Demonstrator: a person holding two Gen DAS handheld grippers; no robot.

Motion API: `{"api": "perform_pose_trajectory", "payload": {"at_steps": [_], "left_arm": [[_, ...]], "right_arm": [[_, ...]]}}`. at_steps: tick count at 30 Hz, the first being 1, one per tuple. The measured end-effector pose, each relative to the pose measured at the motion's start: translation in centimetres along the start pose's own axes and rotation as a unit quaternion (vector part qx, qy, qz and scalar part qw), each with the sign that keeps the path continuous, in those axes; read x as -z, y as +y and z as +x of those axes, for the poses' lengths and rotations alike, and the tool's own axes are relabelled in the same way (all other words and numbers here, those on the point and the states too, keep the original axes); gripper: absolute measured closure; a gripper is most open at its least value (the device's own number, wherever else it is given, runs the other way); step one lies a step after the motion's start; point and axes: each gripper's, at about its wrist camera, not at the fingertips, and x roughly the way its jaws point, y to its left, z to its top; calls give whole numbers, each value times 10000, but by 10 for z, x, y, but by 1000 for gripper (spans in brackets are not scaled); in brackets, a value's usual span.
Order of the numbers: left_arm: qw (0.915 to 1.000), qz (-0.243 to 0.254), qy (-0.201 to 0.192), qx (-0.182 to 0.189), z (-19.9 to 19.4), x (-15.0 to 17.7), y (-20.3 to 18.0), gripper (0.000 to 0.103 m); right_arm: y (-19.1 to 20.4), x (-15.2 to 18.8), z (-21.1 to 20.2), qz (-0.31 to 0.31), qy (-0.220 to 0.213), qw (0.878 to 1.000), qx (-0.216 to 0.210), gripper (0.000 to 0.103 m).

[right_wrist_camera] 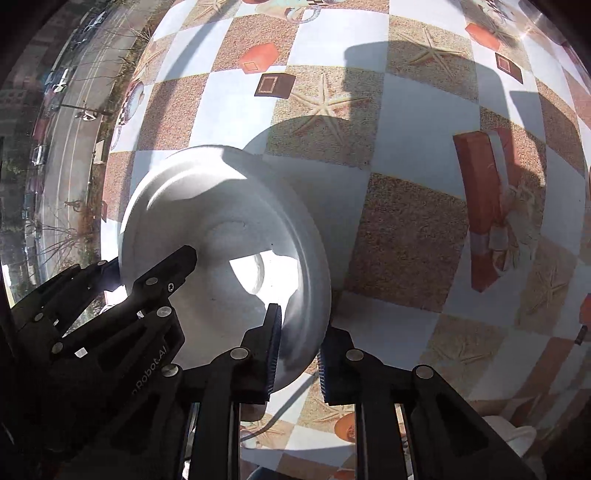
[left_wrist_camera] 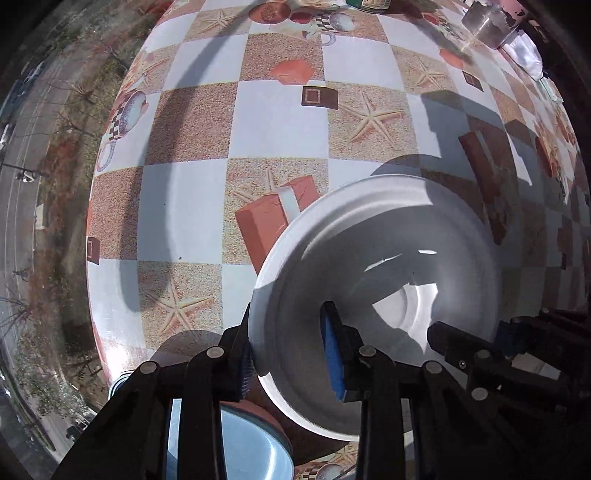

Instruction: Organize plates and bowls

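1. White plate (left_wrist_camera: 369,266) sat on the checkered tablecloth (left_wrist_camera: 280,122), near the table's edge, half in sun, half under gripper shadow.
2. Left gripper (left_wrist_camera: 291,350) straddled the plate's rim: one blue pad (left_wrist_camera: 334,354) inside the well, the other outside at the rim. Jaws narrow, apparently clamped on the rim; contact on the outer pad hard to confirm.
3. Right gripper (right_wrist_camera: 297,354) bracketed the opposite rim the same way, jaws pulled in close. Looked pinched on the edge of the plate (right_wrist_camera: 221,206).
4. Two-point hold on opposite rims probably meant to keep the plate level for lifting; a single pinch would let it tip.
5. Blue dish (left_wrist_camera: 255,443) partly visible under the left gripper, just beside the plate. Likely stack target, not certain.
6. Metal container (left_wrist_camera: 484,22) at the far corner, well apart, not involved.
7. Risk: thin rim, smooth glaze, slip if the grippers rise unevenly.
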Motion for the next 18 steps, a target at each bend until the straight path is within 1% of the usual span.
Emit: {"api": "perform_pose_trajectory", "payload": {"at_steps": [3,7,10,13,14,15,18], "left_arm": [[9998,57,114,160,2,20,-21,67],[9996,251,94,133,1,43,-41,66],[9997,216,102,106,-4,53,-42,66],[9999,131,-20,8,-17,60,-40,66],[9999,106,-66,-3,-21,70,-29,66],[9999,99,-102,-6,-26,72,-29,66],[9996,182,-209,9,-40,76,-33,66]], "right_arm": [[-21,17,-7,60,19,10000,63,83],[-37,40,-10,1,91,9997,243,83],[-40,52,-11,-67,90,9994,323,83],[-41,58,-15,-53,63,9996,260,83],[-40,63,-17,-79,28,9997,245,83],[-35,55,-16,-112,-17,9997,238,83],[-34,59,-31,-192,-157,9995,181,83]]}}
